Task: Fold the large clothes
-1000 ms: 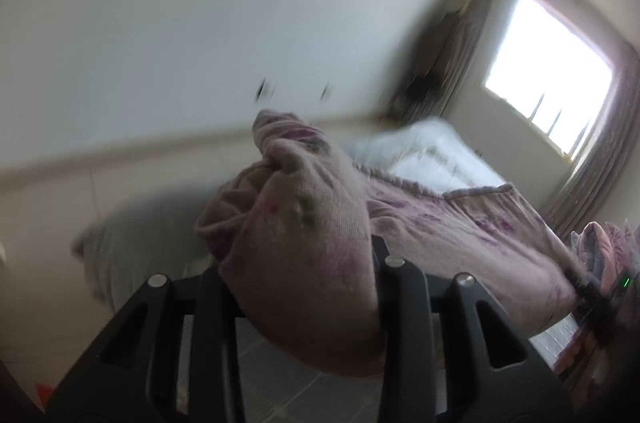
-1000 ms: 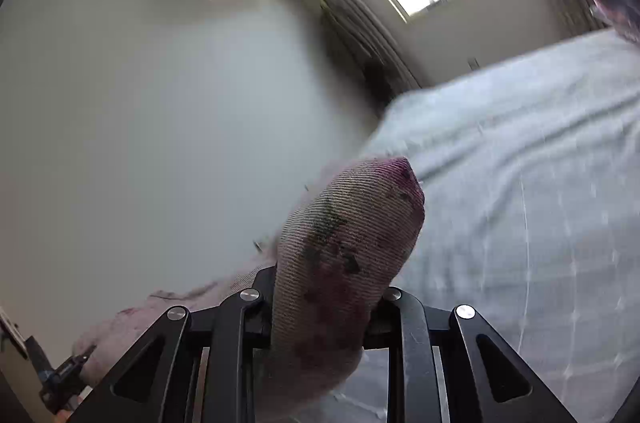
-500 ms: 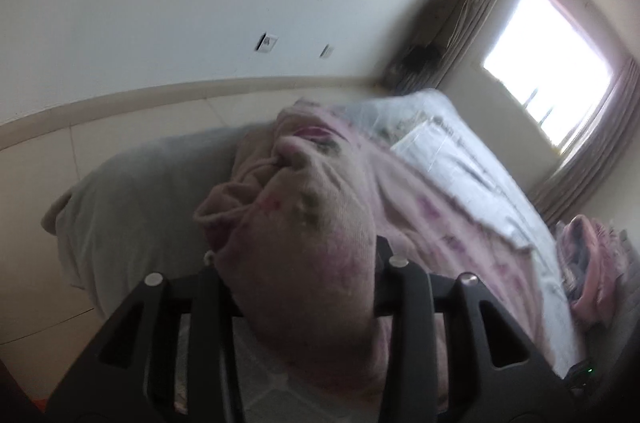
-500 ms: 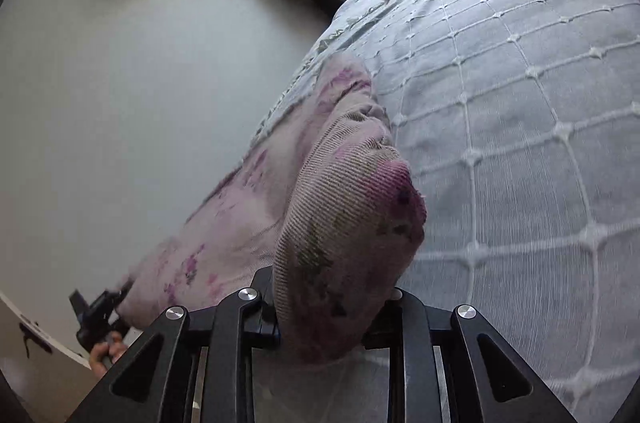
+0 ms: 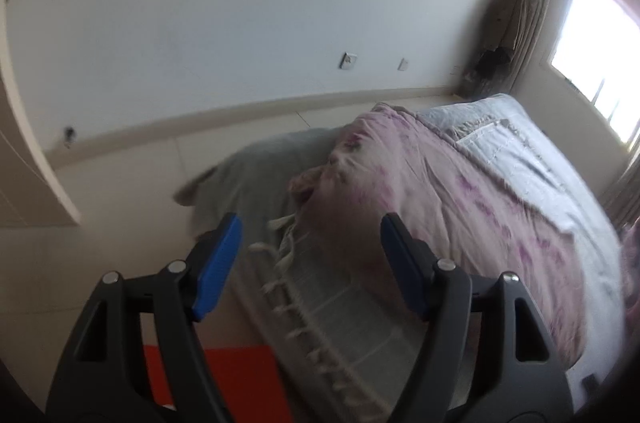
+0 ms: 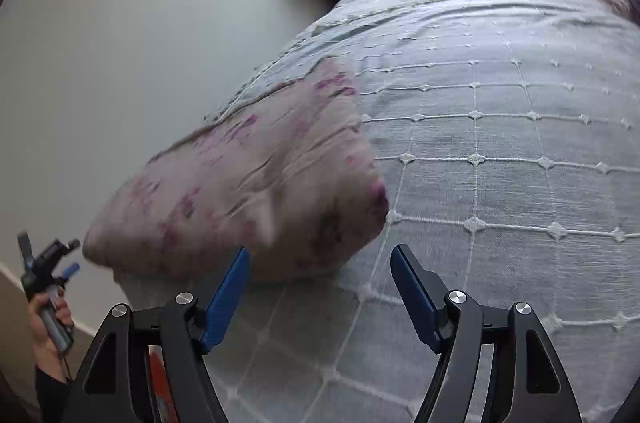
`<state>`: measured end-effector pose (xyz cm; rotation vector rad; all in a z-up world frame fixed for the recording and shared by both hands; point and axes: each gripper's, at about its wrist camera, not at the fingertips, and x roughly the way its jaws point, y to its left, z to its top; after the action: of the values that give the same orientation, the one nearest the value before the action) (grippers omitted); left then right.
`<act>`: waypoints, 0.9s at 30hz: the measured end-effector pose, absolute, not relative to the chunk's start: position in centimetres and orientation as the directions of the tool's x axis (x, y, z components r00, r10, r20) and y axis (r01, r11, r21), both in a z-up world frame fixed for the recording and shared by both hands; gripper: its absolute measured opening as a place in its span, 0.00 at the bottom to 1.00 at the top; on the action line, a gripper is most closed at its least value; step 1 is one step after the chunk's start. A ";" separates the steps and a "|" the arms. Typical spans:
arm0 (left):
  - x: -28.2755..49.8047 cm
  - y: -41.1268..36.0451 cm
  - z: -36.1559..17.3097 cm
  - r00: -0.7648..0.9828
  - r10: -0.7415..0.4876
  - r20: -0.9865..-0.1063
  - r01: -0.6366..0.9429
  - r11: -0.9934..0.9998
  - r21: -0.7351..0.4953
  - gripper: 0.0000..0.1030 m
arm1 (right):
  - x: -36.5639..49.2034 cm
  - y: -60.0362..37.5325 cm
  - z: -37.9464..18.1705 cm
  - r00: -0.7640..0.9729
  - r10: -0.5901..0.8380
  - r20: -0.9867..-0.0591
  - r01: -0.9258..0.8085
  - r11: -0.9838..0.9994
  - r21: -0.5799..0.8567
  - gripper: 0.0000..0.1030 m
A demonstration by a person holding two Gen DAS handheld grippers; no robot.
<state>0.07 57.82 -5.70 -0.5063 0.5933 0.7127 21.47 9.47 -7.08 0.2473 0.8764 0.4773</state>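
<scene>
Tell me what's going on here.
A person with handheld tongs in each hand is folding a pink floral garment on a bed with a grey quilted bedspread. Both the left tongs and right tongs are open and empty, just in front of the garment, which lies on the bed.

The left gripper (image 5: pixel 310 255) is standing with its blue-padded fingers (image 5: pixel 218 259) spread wide at the bottom of the frame, gripping nothing. Just beyond them, right of centre, the pink flowered garment (image 5: pixel 448 199) is lying on the grey quilted bedspread (image 5: pixel 516 147). An orange patch (image 5: pixel 236 375) is showing at lower left.
</scene>
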 end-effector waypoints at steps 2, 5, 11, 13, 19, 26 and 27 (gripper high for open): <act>-1.6 54.6 -4.6 0.584 0.505 -0.636 -0.734 0.663 -0.148 0.79 | 19.9 9.9 -5.9 0.527 0.517 -0.674 -0.352 0.855 0.381 0.73; -3.3 47.9 -4.2 0.615 0.509 -0.602 -0.689 0.718 -0.096 0.95 | 16.5 10.7 -4.4 0.508 0.517 -0.688 -0.428 0.845 0.320 0.77; -2.0 37.4 -4.1 0.601 0.493 -0.628 -0.621 0.783 0.020 0.95 | 12.0 10.9 -2.1 0.472 0.513 -0.717 -0.496 0.827 0.265 0.81; -1.9 34.6 -3.1 0.617 0.504 -0.604 -0.605 0.795 0.045 0.96 | 11.2 10.8 -1.0 0.460 0.542 -0.703 -0.522 0.806 0.280 0.81; -1.2 28.5 -2.3 0.626 0.474 -0.619 -0.544 0.834 0.088 0.99 | 9.2 10.6 0.5 0.472 0.584 -0.660 -0.613 0.756 0.231 0.84; -1.3 24.9 -2.7 0.587 0.521 -0.620 -0.579 0.805 0.129 0.99 | 9.4 7.2 -2.2 0.462 0.607 -0.646 -0.564 0.764 0.314 0.85; -1.2 24.4 -2.7 0.582 0.517 -0.628 -0.576 0.807 0.130 0.99 | 9.6 6.8 -2.5 0.466 0.602 -0.649 -0.550 0.771 0.320 0.85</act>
<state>-1.24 24.43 -2.74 -0.0908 0.7025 0.6392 9.56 6.76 -2.47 0.0687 0.8243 0.7078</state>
